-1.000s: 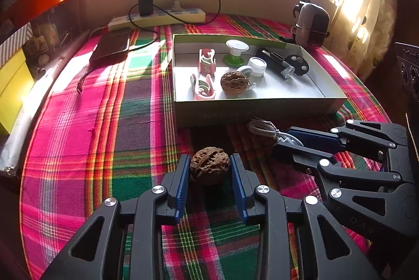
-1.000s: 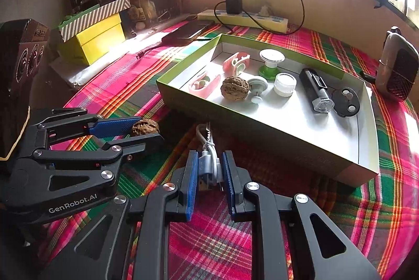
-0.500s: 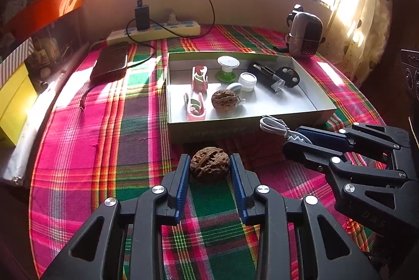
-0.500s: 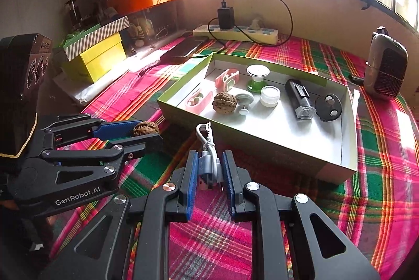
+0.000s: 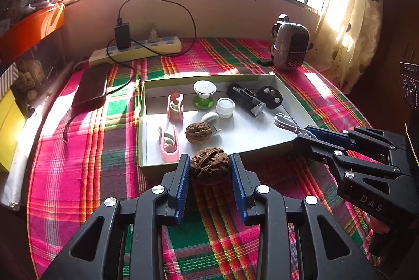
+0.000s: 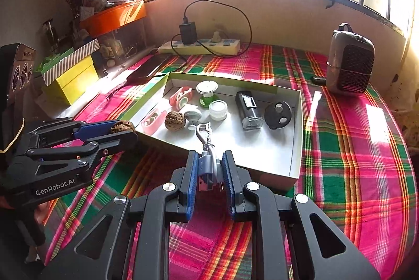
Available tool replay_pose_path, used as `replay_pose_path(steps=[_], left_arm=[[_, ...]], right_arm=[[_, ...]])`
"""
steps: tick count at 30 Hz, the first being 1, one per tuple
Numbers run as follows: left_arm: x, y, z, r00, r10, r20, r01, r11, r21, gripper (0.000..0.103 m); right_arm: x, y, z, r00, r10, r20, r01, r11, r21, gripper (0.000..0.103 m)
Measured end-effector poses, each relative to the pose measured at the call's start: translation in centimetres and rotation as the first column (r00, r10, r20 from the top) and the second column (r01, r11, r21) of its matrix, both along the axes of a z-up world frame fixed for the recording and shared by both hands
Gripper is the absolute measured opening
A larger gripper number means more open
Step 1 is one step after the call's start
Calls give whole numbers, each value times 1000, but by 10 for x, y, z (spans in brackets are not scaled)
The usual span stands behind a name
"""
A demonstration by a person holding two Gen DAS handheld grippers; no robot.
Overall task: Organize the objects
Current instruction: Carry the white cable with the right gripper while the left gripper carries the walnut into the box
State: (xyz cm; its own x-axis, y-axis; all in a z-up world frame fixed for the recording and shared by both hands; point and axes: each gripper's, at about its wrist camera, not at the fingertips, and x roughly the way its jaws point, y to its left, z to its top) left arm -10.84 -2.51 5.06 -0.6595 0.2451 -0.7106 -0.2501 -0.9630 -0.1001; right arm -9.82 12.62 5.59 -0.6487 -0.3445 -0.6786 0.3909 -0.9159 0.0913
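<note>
Two markings were legible on my grippers.
My left gripper [image 6: 123,129] carried "GenRobot.AI" in white on its side; my right gripper [image 5: 305,132] showed "DAS".

Left wrist view: mounted behind the left gripper [image 5: 209,170], looking forward and slightly down along its fingers from the near edge of the table toward the far window. It sits close to the near wall of the box [image 5: 146,122].

Right wrist view: mounted behind the right gripper [image 6: 209,167], same heading, positioned further right and equally close.

Shared field: both views cover the box, the power strip [image 5: 136,49] and the heater [image 5: 290,47]; each view also shows the other gripper.
</note>
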Motion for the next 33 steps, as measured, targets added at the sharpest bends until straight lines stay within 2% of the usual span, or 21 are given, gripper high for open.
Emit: replay_pose_path(steps=[14, 33], left_arm=[[-32, 28, -8, 999, -38, 32, 38, 999, 4, 29], [-65, 47, -26, 995, -69, 74, 71, 997, -17, 29]], right_arm=[[-33, 24, -6, 997, -77, 28, 77, 997, 29, 20], [-64, 26, -22, 994, -45, 101, 38, 997, 70, 20]])
